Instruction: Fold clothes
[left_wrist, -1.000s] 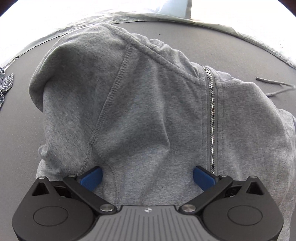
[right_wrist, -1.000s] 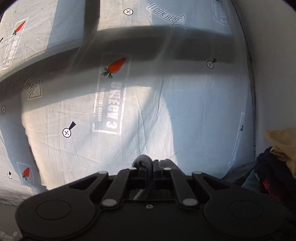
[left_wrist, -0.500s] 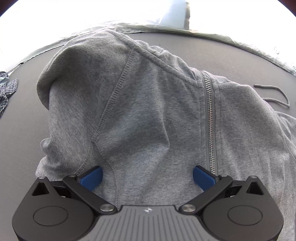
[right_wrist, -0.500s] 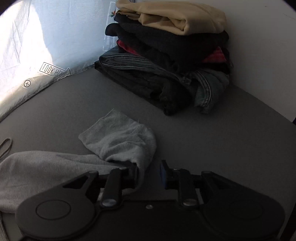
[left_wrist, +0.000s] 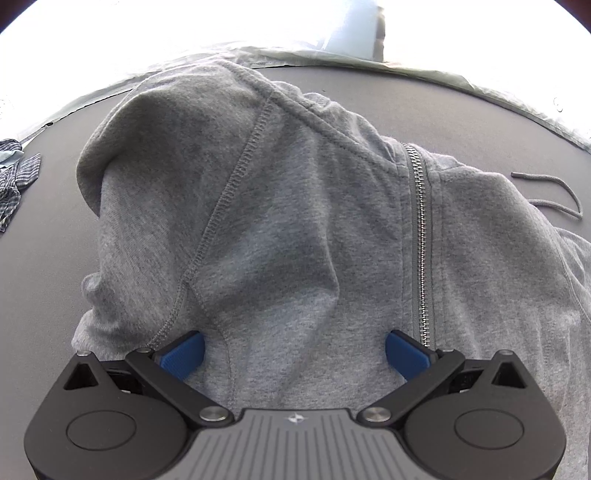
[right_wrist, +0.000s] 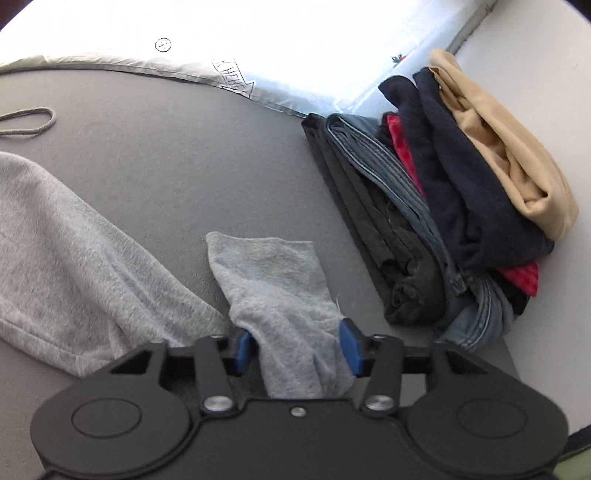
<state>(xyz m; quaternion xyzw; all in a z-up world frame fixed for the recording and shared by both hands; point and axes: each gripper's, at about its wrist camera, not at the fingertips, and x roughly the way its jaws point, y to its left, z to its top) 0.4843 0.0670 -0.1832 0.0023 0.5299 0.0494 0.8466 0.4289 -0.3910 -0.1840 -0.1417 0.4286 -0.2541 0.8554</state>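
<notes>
Heather-grey hoodie (left_wrist: 295, 221); tan top (right_wrist: 506, 147) crowns stack; possibly plaid blue cloth (left_wrist: 14, 181).

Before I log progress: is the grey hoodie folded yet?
Not folded. The grey hoodie lies bunched on the table, hood humped up, and its sleeve cuff trails loose between the right gripper's open jaws.
</notes>
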